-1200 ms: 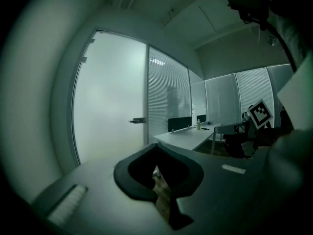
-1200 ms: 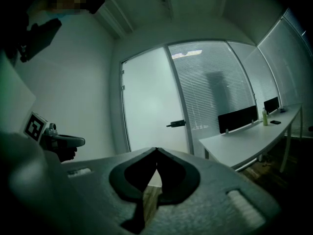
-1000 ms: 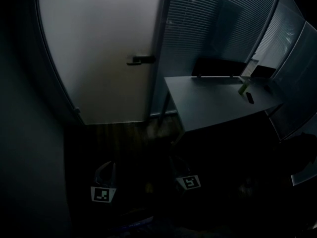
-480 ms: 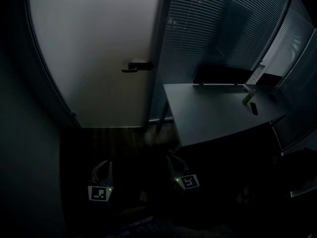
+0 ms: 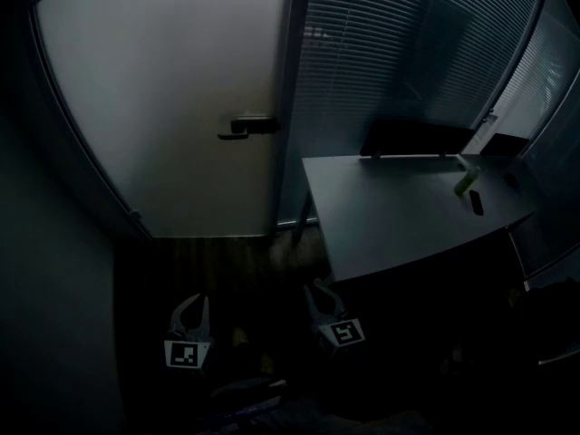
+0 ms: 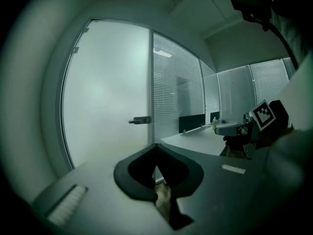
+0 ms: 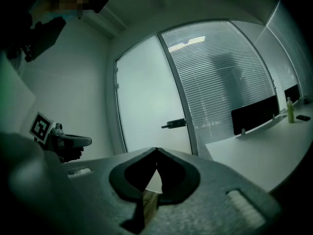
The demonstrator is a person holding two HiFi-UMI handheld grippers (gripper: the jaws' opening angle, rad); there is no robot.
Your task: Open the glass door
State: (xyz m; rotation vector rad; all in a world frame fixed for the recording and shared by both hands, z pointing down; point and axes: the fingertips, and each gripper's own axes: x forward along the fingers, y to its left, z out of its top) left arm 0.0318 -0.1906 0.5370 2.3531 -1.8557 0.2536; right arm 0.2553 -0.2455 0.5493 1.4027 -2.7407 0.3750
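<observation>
A frosted glass door (image 5: 172, 98) stands closed ahead, with a dark lever handle (image 5: 246, 127) near its right edge. The same handle (image 6: 141, 120) shows in the left gripper view and the handle (image 7: 174, 124) in the right gripper view, well beyond both grippers. My left gripper (image 5: 191, 304) and right gripper (image 5: 317, 292) hang low over the dark floor, side by side, some way short of the door. Both point at it, jaws shut, tips (image 6: 155, 147) (image 7: 156, 151) touching with nothing held.
A grey desk (image 5: 390, 207) juts out at the right, close beside my right gripper, with a dark screen panel (image 5: 417, 139), a green bottle (image 5: 465, 181) and a small dark object (image 5: 476, 202) on it. Blinds (image 5: 399, 53) cover the glass wall. A plain wall (image 5: 45, 270) closes the left.
The door and handle have grown larger and slid lower in the head view as I moved toward them. Both grippers stayed shut and advanced together.
</observation>
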